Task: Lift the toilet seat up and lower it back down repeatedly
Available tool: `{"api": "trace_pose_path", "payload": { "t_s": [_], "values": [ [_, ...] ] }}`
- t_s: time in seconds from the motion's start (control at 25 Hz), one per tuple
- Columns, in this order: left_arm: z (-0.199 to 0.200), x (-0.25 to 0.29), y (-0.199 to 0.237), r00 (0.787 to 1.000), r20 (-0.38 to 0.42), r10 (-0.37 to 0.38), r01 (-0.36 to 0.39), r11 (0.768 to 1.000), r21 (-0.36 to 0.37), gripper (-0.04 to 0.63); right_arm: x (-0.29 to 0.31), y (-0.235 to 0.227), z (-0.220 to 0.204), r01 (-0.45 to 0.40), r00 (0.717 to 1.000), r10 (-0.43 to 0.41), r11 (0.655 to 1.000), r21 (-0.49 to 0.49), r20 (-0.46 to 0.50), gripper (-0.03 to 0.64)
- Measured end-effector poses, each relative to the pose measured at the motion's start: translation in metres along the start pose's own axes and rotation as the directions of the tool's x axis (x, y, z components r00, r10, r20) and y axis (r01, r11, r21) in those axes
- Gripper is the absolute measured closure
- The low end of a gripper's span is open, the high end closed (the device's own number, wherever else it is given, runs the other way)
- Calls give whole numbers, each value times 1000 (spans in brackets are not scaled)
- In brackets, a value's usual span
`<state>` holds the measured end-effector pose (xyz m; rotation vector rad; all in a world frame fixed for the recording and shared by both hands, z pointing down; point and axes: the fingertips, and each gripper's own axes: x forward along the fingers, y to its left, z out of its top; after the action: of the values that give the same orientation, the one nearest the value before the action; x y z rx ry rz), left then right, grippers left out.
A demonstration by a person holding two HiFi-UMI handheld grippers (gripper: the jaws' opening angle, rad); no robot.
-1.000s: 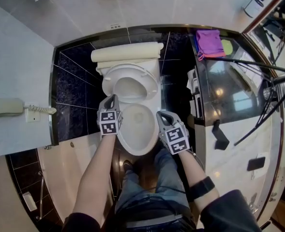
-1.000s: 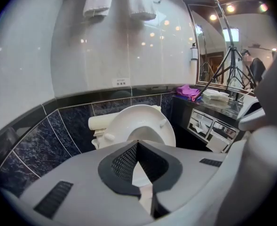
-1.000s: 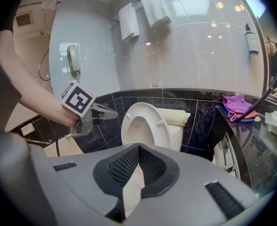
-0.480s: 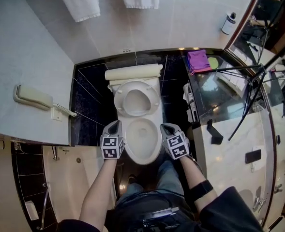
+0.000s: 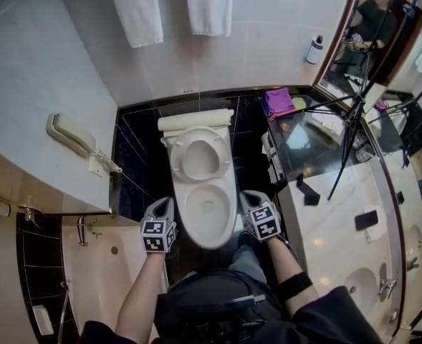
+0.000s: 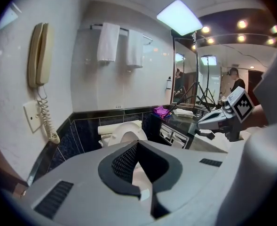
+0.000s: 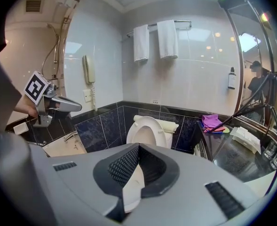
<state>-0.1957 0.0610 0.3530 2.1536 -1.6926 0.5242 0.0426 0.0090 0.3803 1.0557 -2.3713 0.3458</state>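
Both shut: L gripper (image 5: 163,208) and R gripper (image 5: 249,198), jaws together, nothing btwn them, holding nothing. The toilet seat (image 5: 198,155) is up, leaning back against the tank (image 5: 195,122), and the bowl (image 5: 209,213) is open. In head view my grippers sit either side of the bowl's front end, L on left, R on right, both clear of the seat. Wall phone (image 5: 71,138) is on the left.

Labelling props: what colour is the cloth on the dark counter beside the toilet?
Purple cloth, clearest in the right gripper view.
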Motion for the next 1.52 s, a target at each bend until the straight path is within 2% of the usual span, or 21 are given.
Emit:
{"api": "trace_pose_path", "payload": {
  "t_s": [0.32, 0.6, 0.88, 1.2, 1.36, 1.52],
  "values": [
    [-12, -35, 2, 1000, 29, 0, 1, 1000, -15, 595, -29, 11, -13, 29, 1000, -29, 1000, -7, -1, 611],
    [-18, -41, -6, 999, 40, -4, 4, 1000, 5, 595, -29, 10, -30, 36, 999, -37, 999, -21, -16, 611],
    [-19, -35, -9, 1000, 30, 0, 0, 1000, 0, 595, -28, 12, -19, 30, 999, -30, 999, -37, -12, 611],
    [-11, -22, -8, 999, 39, 1, -1, 1000, 3, 595, -10, -1, 5, 64, 997, -69, 981, -185, -23, 591],
    [-6, -7, -10, 999, 37, 2, -3, 1000, 12, 595, 9, -11, 19, 51, 998, -56, 976, -210, -16, 588],
    [-4, 13, -8, 1000, 20, 13, -14, 1000, 24, 595, 36, -21, 30, 39, 998, -49, 960, -277, -28, 566]
  ]
}}
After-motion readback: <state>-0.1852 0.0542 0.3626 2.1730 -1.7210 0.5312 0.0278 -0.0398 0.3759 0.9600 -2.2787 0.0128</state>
